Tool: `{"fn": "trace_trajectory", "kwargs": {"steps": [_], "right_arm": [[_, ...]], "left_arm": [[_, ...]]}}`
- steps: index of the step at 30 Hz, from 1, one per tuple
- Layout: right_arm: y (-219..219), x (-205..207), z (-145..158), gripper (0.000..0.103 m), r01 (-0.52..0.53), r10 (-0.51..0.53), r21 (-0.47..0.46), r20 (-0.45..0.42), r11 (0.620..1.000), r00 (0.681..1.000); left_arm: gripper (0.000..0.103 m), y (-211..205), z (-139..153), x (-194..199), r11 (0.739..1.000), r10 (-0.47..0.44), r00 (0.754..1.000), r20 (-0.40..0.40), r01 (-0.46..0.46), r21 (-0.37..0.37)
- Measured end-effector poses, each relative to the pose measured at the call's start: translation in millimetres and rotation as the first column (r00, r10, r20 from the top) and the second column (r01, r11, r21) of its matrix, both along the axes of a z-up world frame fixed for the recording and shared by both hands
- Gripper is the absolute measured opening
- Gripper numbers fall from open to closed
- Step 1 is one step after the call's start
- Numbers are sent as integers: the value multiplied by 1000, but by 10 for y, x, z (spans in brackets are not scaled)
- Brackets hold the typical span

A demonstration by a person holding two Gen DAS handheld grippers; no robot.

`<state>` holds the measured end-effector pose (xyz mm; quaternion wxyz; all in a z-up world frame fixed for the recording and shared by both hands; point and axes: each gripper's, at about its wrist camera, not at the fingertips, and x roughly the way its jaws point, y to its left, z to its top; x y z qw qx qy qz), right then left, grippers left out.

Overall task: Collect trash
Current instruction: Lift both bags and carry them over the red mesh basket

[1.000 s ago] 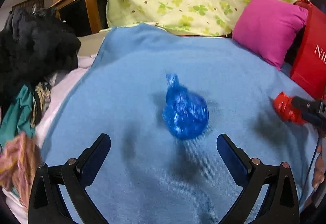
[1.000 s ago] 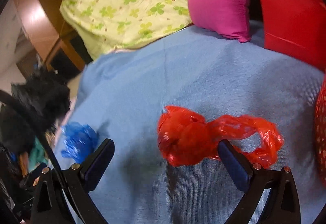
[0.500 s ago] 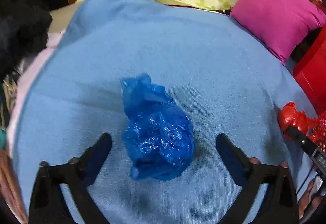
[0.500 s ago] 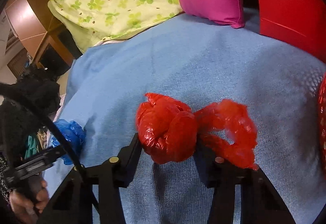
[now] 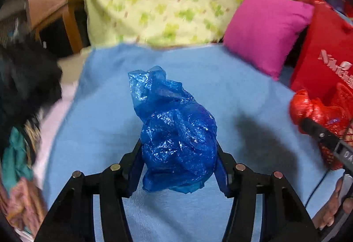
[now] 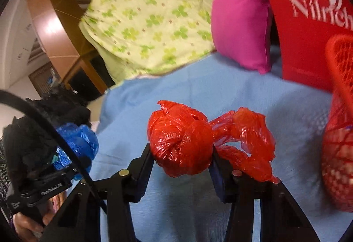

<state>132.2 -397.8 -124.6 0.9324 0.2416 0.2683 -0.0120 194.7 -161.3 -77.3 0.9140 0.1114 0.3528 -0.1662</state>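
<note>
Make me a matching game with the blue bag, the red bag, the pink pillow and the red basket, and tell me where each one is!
Things:
1. blue bag
2. red bag
3. pink pillow
4. red basket

Places:
A. leaning at the back of the blue blanket
B. pinched in the right gripper
C. at the right edge, mesh sides
D. pinched in the left gripper

Pairs: 1-D, 2-B, 3-A, 4-C

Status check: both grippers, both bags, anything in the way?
Left gripper closing on blue bag. Right gripper shut on red bag. Nothing in the way.
</note>
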Motion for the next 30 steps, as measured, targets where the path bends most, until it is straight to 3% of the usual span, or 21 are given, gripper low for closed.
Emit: {"fn": "trace_trajectory", "kwargs": {"steps": [8, 13, 21, 30], "right_arm": [[-143, -719, 475, 51, 65, -57, -45, 171, 997, 984], [-419, -1188, 701, 51, 152, -133, -52, 265, 987, 955], [-912, -1689, 756, 51, 277, -257, -26, 295, 961, 920], [-1364, -2069, 630, 51, 356, -344, 11, 285, 934, 894]], "left_arm": [[58, -409, 627, -710, 994, -109, 979, 174, 102, 45], [58, -761, 848, -1101, 982, -190, 955, 230, 180, 64], [59, -1279, 965, -1508, 956, -292, 919, 265, 275, 100], [59, -1678, 938, -1710, 936, -349, 899, 263, 323, 139]]}}
